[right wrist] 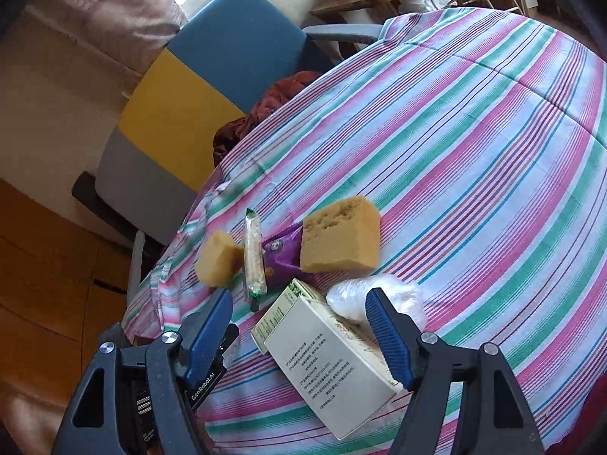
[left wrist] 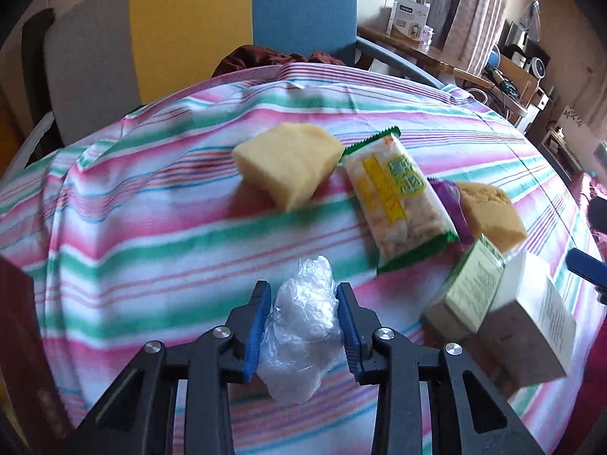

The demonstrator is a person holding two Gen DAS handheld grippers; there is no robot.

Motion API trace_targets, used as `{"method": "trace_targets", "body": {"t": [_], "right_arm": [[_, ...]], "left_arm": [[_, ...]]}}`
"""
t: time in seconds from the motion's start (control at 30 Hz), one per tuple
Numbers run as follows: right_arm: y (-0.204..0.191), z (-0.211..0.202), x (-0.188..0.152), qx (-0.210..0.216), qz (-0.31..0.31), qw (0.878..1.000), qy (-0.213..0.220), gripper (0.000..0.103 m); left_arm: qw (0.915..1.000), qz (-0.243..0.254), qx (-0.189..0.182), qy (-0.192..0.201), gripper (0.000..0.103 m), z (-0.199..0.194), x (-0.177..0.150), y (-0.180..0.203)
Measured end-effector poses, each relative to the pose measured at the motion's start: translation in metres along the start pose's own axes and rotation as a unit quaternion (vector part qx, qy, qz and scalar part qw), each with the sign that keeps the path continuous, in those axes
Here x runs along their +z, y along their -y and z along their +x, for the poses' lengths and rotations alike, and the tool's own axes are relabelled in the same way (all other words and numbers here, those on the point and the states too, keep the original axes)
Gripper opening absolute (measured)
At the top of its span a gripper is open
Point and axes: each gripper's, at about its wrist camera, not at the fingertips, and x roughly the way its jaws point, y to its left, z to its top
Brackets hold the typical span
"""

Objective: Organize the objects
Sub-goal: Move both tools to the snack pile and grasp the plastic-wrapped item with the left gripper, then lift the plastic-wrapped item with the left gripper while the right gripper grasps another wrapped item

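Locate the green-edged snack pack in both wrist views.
Left wrist: snack pack right of centre, lying flat, between the pale sponge and the purple wrapper.
Right wrist: snack pack left of centre, seen edge-on, same neighbours.
Shared landmark: blue-and-yellow chair behind the table.

bench (left wrist: 151,204): carries everything, chair (left wrist: 242,11) behind its far edge
sponge (left wrist: 288,163): farthest left, left of snack packet (left wrist: 398,197)
second sponge (left wrist: 489,208): right of the packet, purple wrapper (left wrist: 451,204) between them
two boxes (left wrist: 504,303): touching, nearer than the second sponge
plastic bag (left wrist: 303,330): nearest edge, left of the boxes
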Motion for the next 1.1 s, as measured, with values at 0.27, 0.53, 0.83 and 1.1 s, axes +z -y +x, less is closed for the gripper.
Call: {"method": "trace_targets", "body": {"t": [0.27, 0.53, 0.83, 1.1], "right_arm": [[-0.003, 0.030, -0.011, 0.054, 0.003, 0.994, -0.096, 0.071], [0.014, 0.006, -0.001, 0.027, 0.037, 0.999, -0.026, 0.070], [0.019, 0.012, 0.005, -0.125, -0.002, 0.992, 0.008, 0.069], [0.015, 0.043, -0.001, -0.184, -0.053, 0.981, -0.031, 0.069]], "left_arm": [[0.9998, -0.005, 0.015, -0.008, 0.036, -0.032, -0.041, -0.003], [0.9997, 0.010, 0.020, 0.010, 0.036, -0.047, -0.069, 0.000], [0.9997, 0.009, 0.009, 0.022, 0.036, -0.047, -0.070, -0.003], [0.9995, 0.000, 0.005, 0.032, 0.037, -0.049, -0.073, -0.005]]}}
